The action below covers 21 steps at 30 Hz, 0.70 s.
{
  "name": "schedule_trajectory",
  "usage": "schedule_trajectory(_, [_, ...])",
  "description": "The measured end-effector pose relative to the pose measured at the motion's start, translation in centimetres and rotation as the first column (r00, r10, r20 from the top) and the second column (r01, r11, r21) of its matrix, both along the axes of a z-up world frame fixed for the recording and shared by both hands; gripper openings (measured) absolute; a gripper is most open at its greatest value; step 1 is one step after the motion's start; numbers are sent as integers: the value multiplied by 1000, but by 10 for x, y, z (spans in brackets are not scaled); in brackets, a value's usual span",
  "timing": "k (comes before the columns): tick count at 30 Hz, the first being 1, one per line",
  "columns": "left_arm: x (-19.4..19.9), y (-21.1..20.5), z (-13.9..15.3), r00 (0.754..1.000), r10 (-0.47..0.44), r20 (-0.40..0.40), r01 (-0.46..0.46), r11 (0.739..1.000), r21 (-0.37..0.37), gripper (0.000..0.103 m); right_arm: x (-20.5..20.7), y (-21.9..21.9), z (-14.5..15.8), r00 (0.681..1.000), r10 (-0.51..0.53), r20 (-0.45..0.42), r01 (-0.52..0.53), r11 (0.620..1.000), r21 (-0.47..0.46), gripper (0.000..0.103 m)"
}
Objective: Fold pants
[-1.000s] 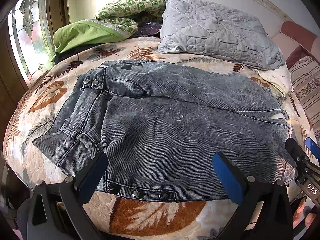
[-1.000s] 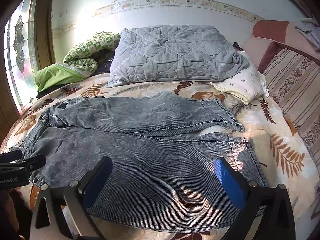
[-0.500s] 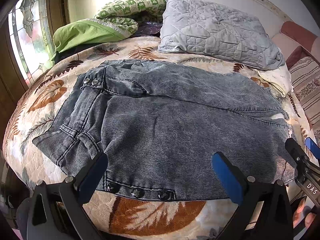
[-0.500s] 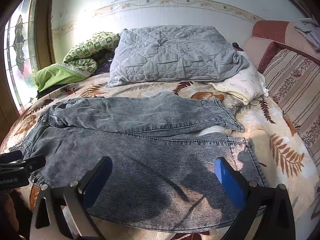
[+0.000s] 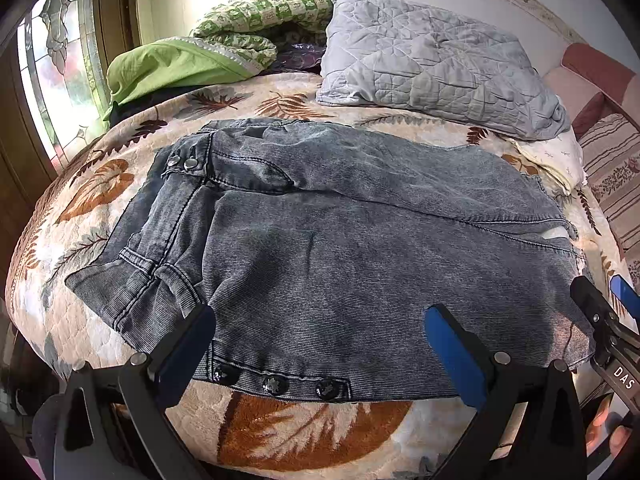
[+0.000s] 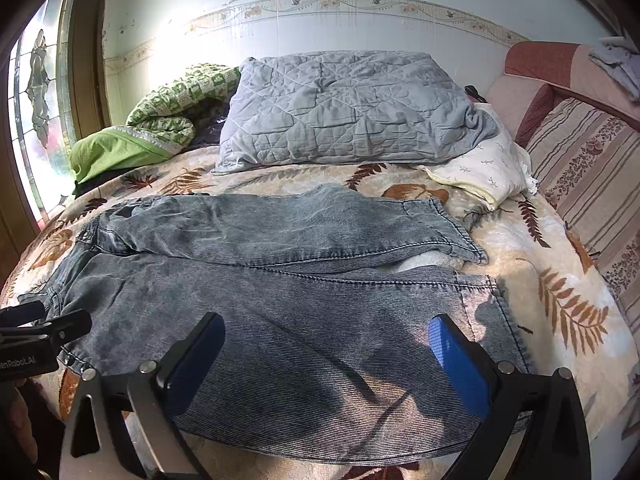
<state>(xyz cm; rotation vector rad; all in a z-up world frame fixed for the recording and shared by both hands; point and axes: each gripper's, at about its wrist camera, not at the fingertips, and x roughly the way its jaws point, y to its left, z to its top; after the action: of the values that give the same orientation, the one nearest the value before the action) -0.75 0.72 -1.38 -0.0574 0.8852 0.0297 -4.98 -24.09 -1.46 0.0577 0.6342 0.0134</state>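
Observation:
Grey washed denim pants [image 5: 340, 240] lie flat across the bed, waistband to the left, two legs to the right; they also show in the right wrist view [image 6: 280, 288]. My left gripper [image 5: 320, 336] is open and empty, hovering above the near edge by the waist, where three studs [image 5: 274, 384] show. My right gripper [image 6: 328, 352] is open and empty above the near leg, towards its hem [image 6: 492, 320]. Each gripper shows at the edge of the other's view.
The bed has a leaf-patterned cover [image 5: 304, 432]. A grey quilted pillow [image 6: 344, 108], a green blanket [image 5: 180, 64] and a white pillow [image 6: 488, 168] lie at the back. A striped sofa back [image 6: 592, 184] runs along the right. A window [image 5: 48, 64] is at left.

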Motion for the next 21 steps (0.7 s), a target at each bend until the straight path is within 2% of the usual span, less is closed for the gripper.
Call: schedule_trajectory(21, [-1, 3, -1, 1000, 5, 2, -5, 1000, -3, 103, 0, 1, -1, 1000, 2, -3, -2, 1000, -3, 103])
